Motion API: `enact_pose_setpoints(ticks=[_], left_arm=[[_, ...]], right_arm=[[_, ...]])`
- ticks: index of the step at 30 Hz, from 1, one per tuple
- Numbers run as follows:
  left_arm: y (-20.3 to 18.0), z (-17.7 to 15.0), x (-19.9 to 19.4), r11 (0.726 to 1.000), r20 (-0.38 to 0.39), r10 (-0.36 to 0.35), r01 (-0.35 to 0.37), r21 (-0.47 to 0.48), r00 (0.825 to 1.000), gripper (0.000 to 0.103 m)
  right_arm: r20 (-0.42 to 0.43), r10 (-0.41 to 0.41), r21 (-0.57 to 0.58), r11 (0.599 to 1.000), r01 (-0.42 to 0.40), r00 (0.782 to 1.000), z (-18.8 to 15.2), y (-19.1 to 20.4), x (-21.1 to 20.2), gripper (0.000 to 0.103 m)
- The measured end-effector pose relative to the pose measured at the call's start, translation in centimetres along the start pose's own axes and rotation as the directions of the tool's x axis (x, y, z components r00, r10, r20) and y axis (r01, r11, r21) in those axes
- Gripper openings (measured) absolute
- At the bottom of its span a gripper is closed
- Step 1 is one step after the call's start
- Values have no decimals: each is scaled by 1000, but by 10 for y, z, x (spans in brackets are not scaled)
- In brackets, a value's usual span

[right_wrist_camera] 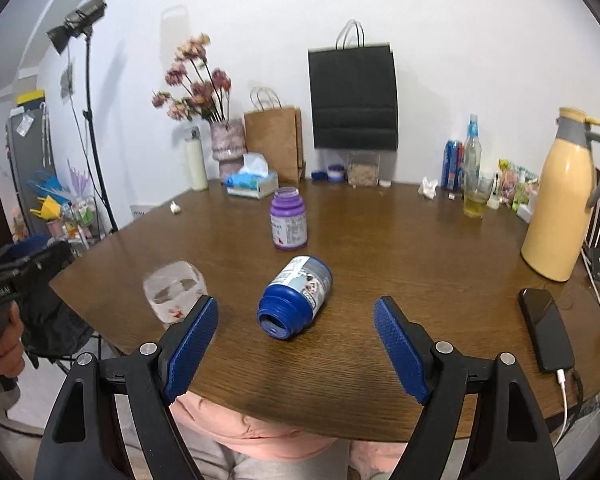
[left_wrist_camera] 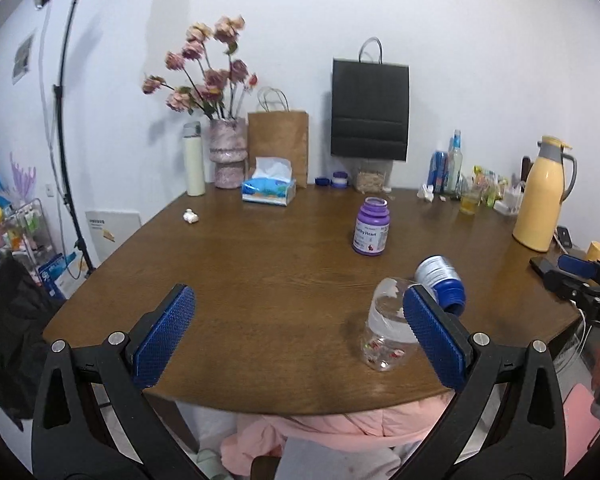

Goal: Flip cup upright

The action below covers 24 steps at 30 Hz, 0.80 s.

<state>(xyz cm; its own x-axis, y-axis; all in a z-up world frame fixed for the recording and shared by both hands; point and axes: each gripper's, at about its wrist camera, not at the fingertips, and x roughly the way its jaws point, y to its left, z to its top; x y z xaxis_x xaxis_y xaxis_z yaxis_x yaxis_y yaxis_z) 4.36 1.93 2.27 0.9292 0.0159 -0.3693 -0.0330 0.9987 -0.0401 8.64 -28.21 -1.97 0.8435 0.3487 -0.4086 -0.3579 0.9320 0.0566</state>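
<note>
Room: white wall behind a brown wooden table [left_wrist_camera: 260,264]; light stand at left, black paper bag [left_wrist_camera: 370,108] hanging on the wall, brown paper bag [left_wrist_camera: 278,146] leaning below it.
Back edge: vase of pink flowers [left_wrist_camera: 228,152], white flask, tissue box [left_wrist_camera: 269,190], yellow thermos jug [left_wrist_camera: 542,196] at far right.
Cup [left_wrist_camera: 388,328]: clear plastic, near the table's front edge, wide end toward the table; small red print near its lower end, too blurred to read. Part hidden behind one blue pad.
Cup, right wrist view [right_wrist_camera: 176,290]: blurred, left of the blue bottle.
Blue bottle [right_wrist_camera: 296,296]: on its side, capless mouth toward the camera; label unreadable.
Purple bottle [left_wrist_camera: 371,232]: upright, mid-table; label reads "Healthy Heart", first letters unclear.
Phone [right_wrist_camera: 546,330]: dark, right edge, cable plugged in.
Left gripper [left_wrist_camera: 300,316]: jaws spread wide, holding nothing; cup just at its right finger.
Right gripper [right_wrist_camera: 296,324]: jaws spread wide, holding nothing, blue bottle between and beyond the tips.
</note>
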Motion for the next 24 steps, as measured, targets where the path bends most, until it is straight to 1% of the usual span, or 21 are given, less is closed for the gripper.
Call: enact_pose_setpoints(ticks=[2,3,5,6,8,10,12,15,17,24], left_arm=[[-4,-13,-21,1000,33,8,-9,21,999,103],[-6,-21,-33,999,56,8,-10,38,998,103],[-5,-35,-52,999,81,-10,7,44,997,103],[-4,-38,-59,999,94,-11,8,35,996,103],[0,-38,-70,1000,132,5,-7,10,991,103],[2,-35,-72,1000,138,-13,11,12,990,103],[0,-34,-70,1000,131,-16,12,28,991,103],[1,-35,-71,999,134,-22,19,26,991,103],[1,-35,-70,1000,137,-21,18,26,990,103],[2,-35,-70,999,120,-33,30,26,992,103]], right_arm=[[40,-15,-7,1000,15,999,-13,8,-22,85],[48,-43,-20,999,44,998,-21,14,-33,85],[54,-61,-60,996,65,997,-38,25,-51,85],[70,-52,-73,996,57,996,-47,32,-62,85],[109,-31,-73,997,39,994,-55,41,-75,85],[129,-2,-80,997,12,992,-55,46,-79,85],[140,-1,-76,997,12,990,-53,47,-79,85],[124,16,-54,998,-10,992,-54,46,-74,85],[112,15,-44,999,-10,994,-53,44,-71,85],[112,15,-23,1000,-13,994,-54,40,-68,85]])
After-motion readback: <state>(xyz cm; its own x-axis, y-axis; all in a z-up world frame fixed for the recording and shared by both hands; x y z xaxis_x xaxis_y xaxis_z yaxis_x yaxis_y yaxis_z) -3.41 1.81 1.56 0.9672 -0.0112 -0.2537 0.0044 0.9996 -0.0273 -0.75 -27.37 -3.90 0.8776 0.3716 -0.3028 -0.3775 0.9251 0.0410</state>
